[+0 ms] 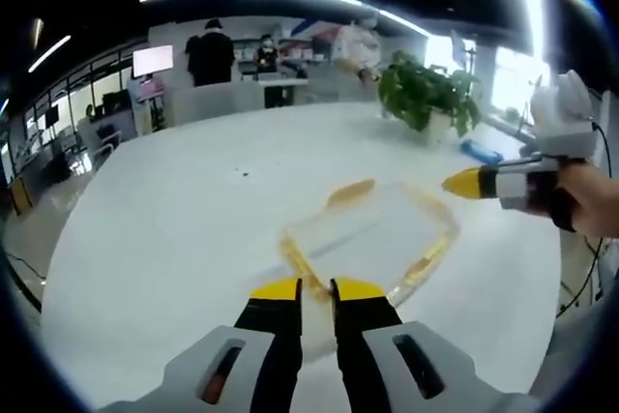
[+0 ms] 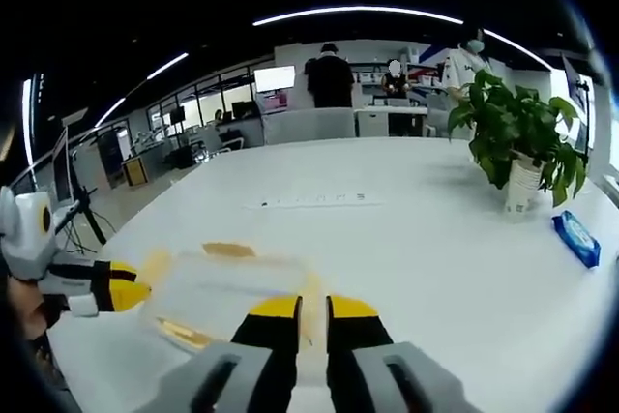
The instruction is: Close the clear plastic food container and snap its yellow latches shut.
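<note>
The clear plastic container point(image 1: 372, 231) lies flat on the white table point(image 1: 174, 220), with yellow latches point(image 1: 350, 191) sticking out along its sides. My left gripper point(image 1: 316, 289) sits at its near edge, jaws shut, with nothing clearly between them. My right gripper point(image 1: 462, 183), held in a hand point(image 1: 590, 202), hovers just past the container's far right corner. In the right gripper view, the container point(image 2: 227, 287) lies just ahead and left of my right gripper point(image 2: 314, 309), whose jaws are shut. The left gripper point(image 2: 126, 287) points at the container from the left.
A potted plant point(image 2: 517, 137) and a blue packet point(image 2: 577, 239) stand on the table's right side. A white power strip point(image 2: 314, 201) lies farther back. People point(image 2: 331, 76) stand at desks beyond the table. The plant point(image 1: 426, 94) is also behind the container.
</note>
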Demonstrator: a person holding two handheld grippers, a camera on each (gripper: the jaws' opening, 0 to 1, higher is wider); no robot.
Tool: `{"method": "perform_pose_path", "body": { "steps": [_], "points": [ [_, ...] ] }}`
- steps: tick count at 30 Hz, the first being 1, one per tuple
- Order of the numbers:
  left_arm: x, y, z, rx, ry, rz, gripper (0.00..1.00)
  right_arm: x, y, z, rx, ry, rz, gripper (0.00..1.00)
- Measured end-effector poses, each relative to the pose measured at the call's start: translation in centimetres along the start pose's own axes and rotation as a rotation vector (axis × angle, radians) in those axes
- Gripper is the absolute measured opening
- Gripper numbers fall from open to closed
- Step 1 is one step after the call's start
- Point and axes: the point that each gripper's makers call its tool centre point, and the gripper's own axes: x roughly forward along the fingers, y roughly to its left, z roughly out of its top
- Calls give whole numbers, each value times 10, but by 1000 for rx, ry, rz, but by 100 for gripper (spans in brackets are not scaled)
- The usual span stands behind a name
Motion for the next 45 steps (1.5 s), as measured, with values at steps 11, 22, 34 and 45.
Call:
{"method": "perform_pose_path", "body": {
  "steps": [11, 22, 34, 45],
  "points": [
    [-9, 17, 3, -61, -26, 62, 27, 4, 9, -12, -22, 52, 35, 11],
    [-7, 15, 7, -125, -47, 28, 30, 6, 9, -16, -17, 71, 45, 13],
    [7, -3, -4, -175, 6, -74, 31, 13, 9, -16, 1, 102, 94, 20],
    [14, -4, -6, -232, 22, -127, 33, 19, 17, -17, 48, 110, 166, 26]
  ]
}}
